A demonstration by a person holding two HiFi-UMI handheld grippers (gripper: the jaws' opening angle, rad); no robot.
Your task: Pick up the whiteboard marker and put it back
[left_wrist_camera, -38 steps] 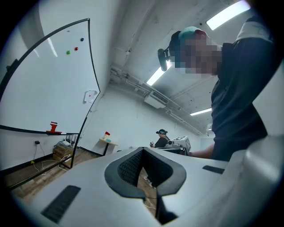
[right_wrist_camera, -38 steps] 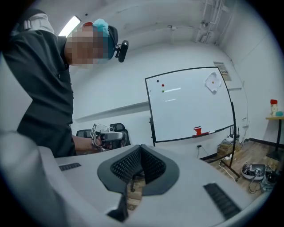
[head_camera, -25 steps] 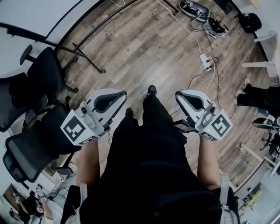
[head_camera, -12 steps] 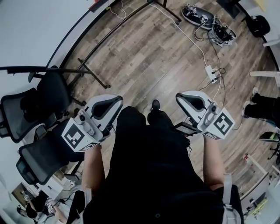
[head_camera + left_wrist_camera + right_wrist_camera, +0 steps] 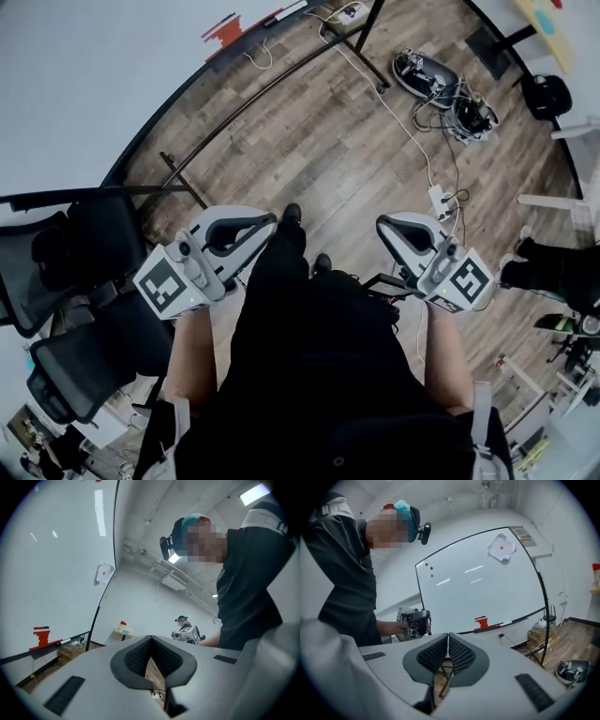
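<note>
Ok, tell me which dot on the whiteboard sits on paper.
The orange dot, top right of the whiteboard, on the white sheet; the red dot and green dot are on bare board.

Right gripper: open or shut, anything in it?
Shut and empty: the right gripper shows its pad tips touching in its own view, and only floor shows through the gap behind them.

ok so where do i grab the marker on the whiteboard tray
Probably mid-barrel on the marker, coming from the front and slightly above, jaws closing across its thin width. It lies flat, lengthwise along the tray, with the whiteboard right behind it and a red block by one end, so the middle is freest.
</note>
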